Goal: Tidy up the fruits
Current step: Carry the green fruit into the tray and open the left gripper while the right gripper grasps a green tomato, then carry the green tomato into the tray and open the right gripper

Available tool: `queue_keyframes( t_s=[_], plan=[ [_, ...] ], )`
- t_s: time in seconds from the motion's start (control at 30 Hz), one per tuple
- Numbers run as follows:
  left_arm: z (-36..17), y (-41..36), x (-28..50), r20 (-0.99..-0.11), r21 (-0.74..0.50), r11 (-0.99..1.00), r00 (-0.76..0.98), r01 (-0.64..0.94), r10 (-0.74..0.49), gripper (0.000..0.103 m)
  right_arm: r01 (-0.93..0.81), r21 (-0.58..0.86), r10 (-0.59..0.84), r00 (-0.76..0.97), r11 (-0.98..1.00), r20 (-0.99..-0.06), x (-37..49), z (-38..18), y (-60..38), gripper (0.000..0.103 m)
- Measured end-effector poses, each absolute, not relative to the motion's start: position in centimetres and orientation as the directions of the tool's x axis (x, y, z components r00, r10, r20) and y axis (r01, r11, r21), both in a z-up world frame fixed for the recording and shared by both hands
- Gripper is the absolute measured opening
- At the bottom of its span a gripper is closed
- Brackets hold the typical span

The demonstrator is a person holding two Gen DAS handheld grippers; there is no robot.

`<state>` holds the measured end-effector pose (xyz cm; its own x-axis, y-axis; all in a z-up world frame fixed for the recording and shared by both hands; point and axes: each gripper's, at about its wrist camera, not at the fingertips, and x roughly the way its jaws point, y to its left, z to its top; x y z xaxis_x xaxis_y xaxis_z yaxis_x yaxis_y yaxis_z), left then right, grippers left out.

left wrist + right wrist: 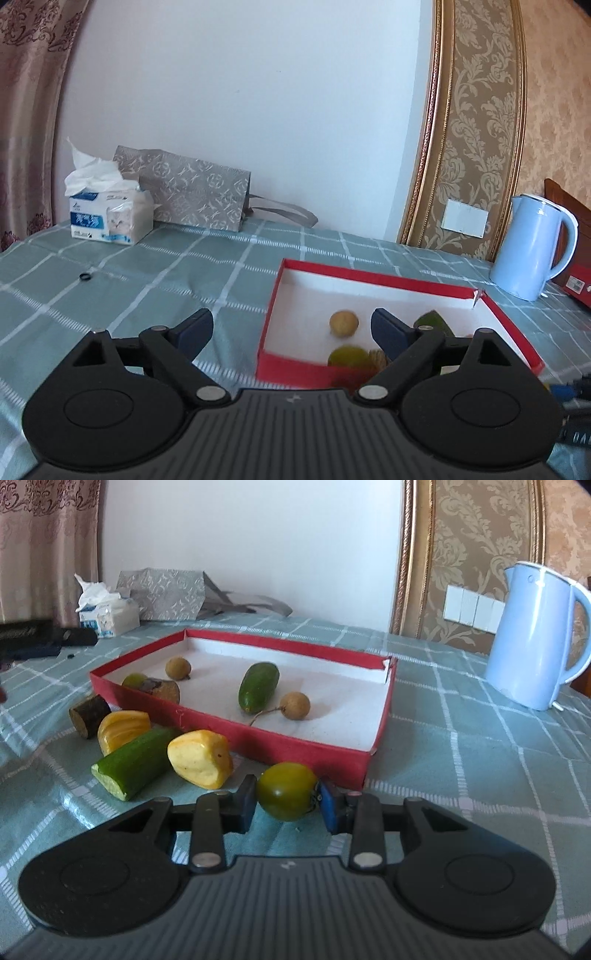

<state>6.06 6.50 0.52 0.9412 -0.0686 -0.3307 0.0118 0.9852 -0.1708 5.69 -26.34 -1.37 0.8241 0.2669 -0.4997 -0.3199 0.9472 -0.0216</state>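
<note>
We are partway through: inside the shallow red cardboard box with the white lining [236,734] already lie a small whole green cucumber [258,686], two round tan longans [294,706], a greenish fruit in the near-left corner [133,679] and a dark brown stub [162,689] just beside it. Still out on the green checked tablecloth [480,760], close against the box's front wall, sit a cut length of green cucumber [135,762], two yellow fleshy fruit pieces [201,758], and another dark brown cut stub [89,715]. Our right gripper [287,805] has its jaws closed against a round green tomato [287,790], which sits low, just in front of the box's near wall; we judge it goes in next. Our left gripper [291,330] hangs with its jaws wide apart and nothing between them, over the box's left edge. The front wall has to be cleared on the way in. A pale blue plastic kettle [532,635], a tissue pack [110,214] and a grey patterned paper bag [195,192] stand well apart.
</note>
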Motion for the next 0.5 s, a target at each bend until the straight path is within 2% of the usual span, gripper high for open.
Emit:
queue_keyframes(
  t_s=[0.3, 0.5],
  plan=[
    [-0.3, 6.9, 6.0, -0.392, -0.189, 0.982, 0.915, 0.023, -0.097, 0.093, -0.278, -0.06, 0.231, 0.884, 0.959, -0.406, 5.5, 1.5, -26.1, 0.033],
    [-0.6, 6.3, 5.8, -0.403, -0.16, 0.986, 0.909, 0.038, -0.101, 0.093, -0.229, -0.098, 0.162, 0.878, 0.968, -0.45, 11.7, 2.1, -25.6, 0.033]
  ],
)
